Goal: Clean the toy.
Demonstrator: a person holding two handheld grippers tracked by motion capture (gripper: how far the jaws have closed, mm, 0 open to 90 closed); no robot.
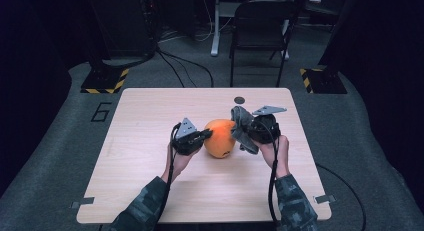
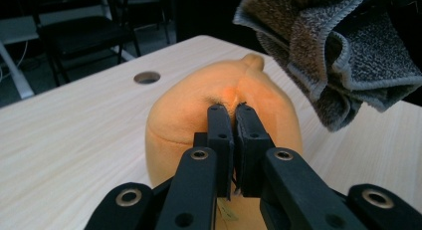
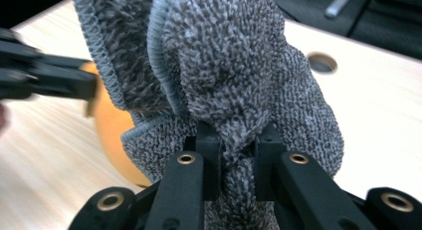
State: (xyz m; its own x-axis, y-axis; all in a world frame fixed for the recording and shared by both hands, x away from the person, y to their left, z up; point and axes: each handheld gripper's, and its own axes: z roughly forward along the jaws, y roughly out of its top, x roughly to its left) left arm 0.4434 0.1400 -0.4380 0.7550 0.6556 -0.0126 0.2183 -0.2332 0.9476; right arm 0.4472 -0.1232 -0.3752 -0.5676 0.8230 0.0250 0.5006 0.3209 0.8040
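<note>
Both hand-held grippers: pumpkin, cloth.

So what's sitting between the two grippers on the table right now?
An orange plush toy sits between the left gripper and the right gripper, which holds a grey cloth, as the high view shows.
</note>
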